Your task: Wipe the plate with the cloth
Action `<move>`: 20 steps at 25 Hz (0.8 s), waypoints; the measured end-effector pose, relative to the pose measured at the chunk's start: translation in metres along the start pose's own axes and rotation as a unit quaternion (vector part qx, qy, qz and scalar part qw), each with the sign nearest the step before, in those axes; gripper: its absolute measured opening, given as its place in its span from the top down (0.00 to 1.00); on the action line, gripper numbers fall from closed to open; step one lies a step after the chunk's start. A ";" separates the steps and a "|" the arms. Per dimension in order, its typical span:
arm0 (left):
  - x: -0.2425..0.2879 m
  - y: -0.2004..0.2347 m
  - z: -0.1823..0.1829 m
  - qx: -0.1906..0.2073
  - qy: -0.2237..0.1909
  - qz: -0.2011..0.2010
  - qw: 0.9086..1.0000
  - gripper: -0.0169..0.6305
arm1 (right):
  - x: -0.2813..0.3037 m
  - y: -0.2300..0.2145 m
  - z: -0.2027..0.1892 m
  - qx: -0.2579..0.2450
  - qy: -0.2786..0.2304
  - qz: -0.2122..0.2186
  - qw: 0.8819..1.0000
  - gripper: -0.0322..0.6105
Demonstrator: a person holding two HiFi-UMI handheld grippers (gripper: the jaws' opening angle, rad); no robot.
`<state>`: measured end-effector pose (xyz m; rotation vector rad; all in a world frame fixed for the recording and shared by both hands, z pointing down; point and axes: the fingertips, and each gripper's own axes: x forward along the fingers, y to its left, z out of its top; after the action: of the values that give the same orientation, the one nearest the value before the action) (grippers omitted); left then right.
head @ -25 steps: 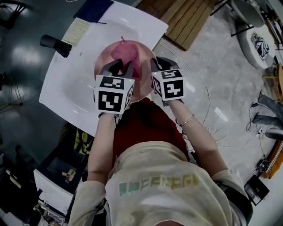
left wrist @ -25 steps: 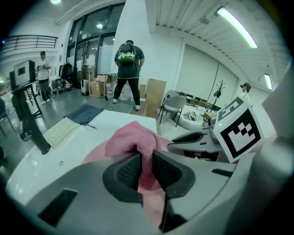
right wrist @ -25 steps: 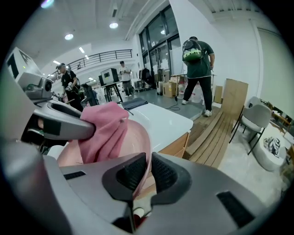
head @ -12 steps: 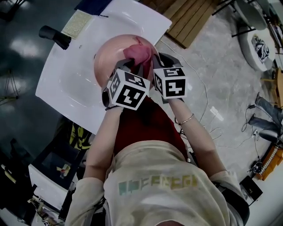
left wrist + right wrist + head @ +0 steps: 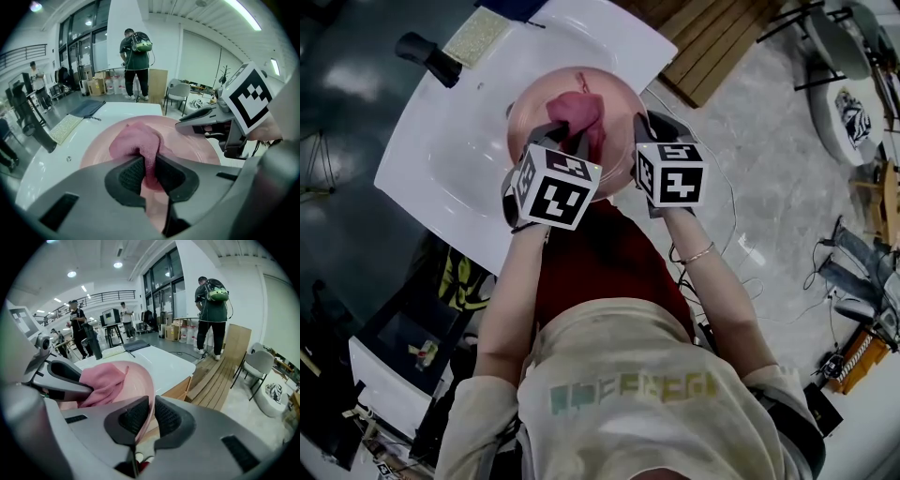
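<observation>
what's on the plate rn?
A pink cloth, bunched near the middle and pinched by the left gripper. The part of the plate beneath it is covered, so any dirt there cannot be seen.

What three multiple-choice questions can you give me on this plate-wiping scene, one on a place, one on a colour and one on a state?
1. Where does the cloth lie?
A. in the plate
B. on the floor
C. on a chair

2. What colour is the plate?
A. blue
B. pink
C. green

3. The right gripper is
A. open
B. shut on the cloth
C. shut on the plate's rim

Answers:
1. A, the left gripper view shows the cloth bunched on the plate's face.
2. B, it looks pink in every view.
3. C, the right gripper view shows the jaws closed on the rim.
</observation>
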<state>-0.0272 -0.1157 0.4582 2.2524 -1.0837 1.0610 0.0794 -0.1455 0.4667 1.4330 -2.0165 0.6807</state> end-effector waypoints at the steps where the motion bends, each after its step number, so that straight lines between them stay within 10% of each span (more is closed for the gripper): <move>1: -0.001 0.003 -0.002 -0.003 0.000 0.003 1.000 0.87 | 0.000 0.000 0.000 0.000 0.000 0.000 1.000 0.85; 20: -0.058 0.078 -0.024 -0.109 -0.044 0.094 0.989 0.87 | -0.007 0.003 -0.005 -0.001 -0.002 -0.004 1.000 0.85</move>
<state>-0.1231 -0.1201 0.4313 2.0715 -1.4007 0.8719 0.0795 -0.1369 0.4648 1.4408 -2.0132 0.6744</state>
